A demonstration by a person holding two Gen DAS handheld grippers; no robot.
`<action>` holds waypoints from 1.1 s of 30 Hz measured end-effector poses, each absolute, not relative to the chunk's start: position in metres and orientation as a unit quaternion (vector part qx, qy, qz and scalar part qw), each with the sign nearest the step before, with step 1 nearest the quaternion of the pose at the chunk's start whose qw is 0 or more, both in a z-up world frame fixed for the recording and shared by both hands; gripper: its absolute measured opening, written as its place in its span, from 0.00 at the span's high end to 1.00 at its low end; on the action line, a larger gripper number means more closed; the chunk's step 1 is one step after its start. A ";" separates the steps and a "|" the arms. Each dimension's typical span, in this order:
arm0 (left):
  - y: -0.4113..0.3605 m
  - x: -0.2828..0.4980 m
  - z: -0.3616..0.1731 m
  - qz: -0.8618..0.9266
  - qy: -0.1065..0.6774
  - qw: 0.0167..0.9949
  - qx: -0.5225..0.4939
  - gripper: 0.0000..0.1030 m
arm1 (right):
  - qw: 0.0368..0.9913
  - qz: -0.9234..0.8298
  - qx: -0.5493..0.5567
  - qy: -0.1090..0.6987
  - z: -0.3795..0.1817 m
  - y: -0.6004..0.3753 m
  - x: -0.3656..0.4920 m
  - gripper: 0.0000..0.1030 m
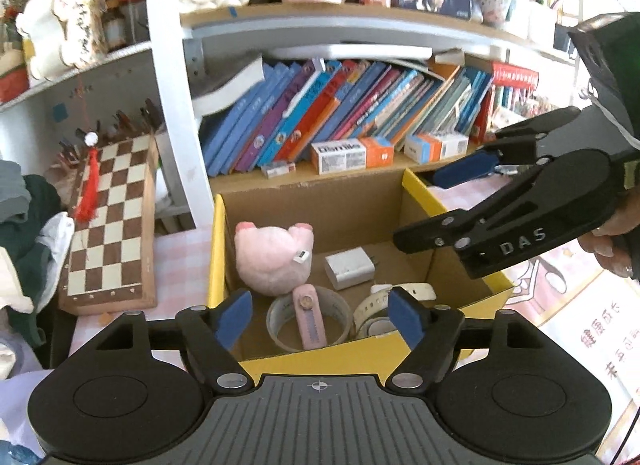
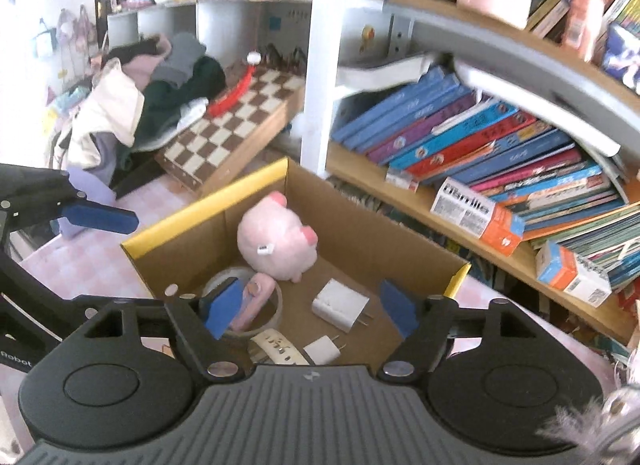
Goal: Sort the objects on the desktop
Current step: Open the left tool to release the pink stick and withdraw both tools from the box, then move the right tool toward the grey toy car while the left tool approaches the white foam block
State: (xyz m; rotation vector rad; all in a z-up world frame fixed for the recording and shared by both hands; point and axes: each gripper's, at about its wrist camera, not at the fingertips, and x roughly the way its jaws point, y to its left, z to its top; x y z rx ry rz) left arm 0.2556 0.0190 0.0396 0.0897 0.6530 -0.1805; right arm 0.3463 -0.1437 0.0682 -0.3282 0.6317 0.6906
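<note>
A yellow-rimmed cardboard box [image 1: 216,257] [image 2: 208,201] stands open on the desk below both grippers. Inside lie a pink plush pig [image 1: 272,261] [image 2: 276,245], a white charger [image 1: 350,267] [image 2: 340,305], a tape roll [image 1: 280,309] with a pink utility knife [image 1: 310,321] [image 2: 256,301] across it, and a white strap [image 1: 400,293]. My left gripper [image 1: 320,319] hovers open over the box's near edge, nothing between its pads. My right gripper [image 2: 310,313] [image 1: 440,205] hangs open over the box's right side, also empty.
A chessboard [image 1: 108,225] [image 2: 240,121] leans left of the box. Behind it, a shelf holds slanted books [image 1: 340,113] and small cartons [image 1: 348,155] [image 2: 476,217]. A clothes pile [image 2: 140,105] lies at far left. A pink checked cloth [image 1: 180,249] covers the desk.
</note>
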 end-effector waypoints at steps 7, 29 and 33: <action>0.027 0.231 0.042 -0.085 0.310 0.946 0.037 0.19 | 0.896 0.311 -0.142 0.282 0.080 -0.157 0.322 0.20; 0.044 0.169 0.008 -0.091 0.360 0.929 0.001 0.19 | 0.869 0.309 -0.134 0.363 0.024 -0.159 0.229 0.16; 0.042 0.162 0.000 -0.093 0.367 0.925 -0.002 0.19 | 0.864 0.302 -0.125 0.383 0.008 -0.156 0.216 0.16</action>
